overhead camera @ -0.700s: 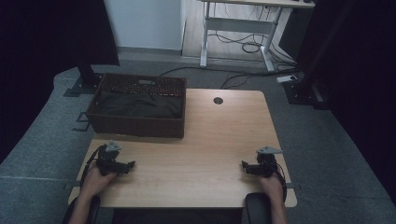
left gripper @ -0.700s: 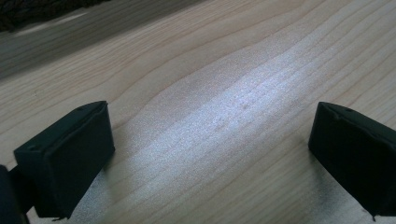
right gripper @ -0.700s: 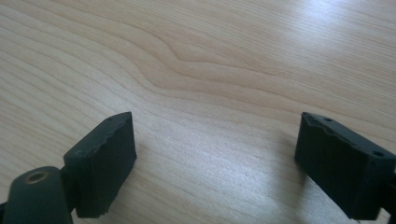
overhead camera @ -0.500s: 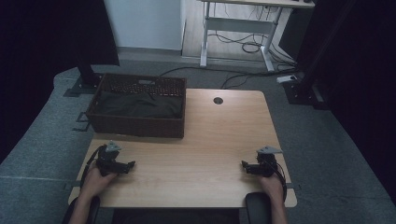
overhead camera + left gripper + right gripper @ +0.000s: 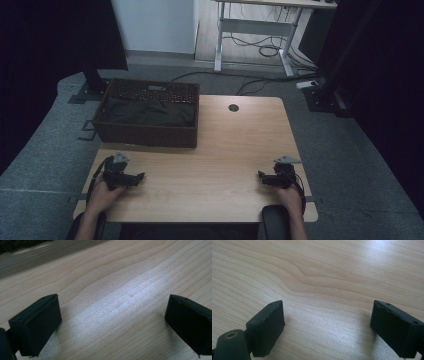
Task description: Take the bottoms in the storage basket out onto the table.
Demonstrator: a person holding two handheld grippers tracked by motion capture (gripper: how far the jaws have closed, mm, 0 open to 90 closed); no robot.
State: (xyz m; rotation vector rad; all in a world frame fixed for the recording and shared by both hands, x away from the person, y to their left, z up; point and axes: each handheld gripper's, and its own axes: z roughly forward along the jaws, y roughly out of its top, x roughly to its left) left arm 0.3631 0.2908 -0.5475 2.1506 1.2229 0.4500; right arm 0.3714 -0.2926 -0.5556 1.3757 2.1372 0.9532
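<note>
A pale wooden worktop (image 5: 210,165) is set on grey carpet in a dim room. One wicker basket (image 5: 146,134) is seen at the far left corner, its long axis along the far edge. Two tongs are rested near the near edge: left tongs (image 5: 137,177) and right tongs (image 5: 262,176), pointed inward, both released, nothing between.

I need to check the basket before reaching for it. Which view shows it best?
The high view: the dark wicker basket sits whole at the table's far left corner, dark cloth inside. The left gripper view catches a blurred dark edge; the right gripper view gives bare wood.
</note>
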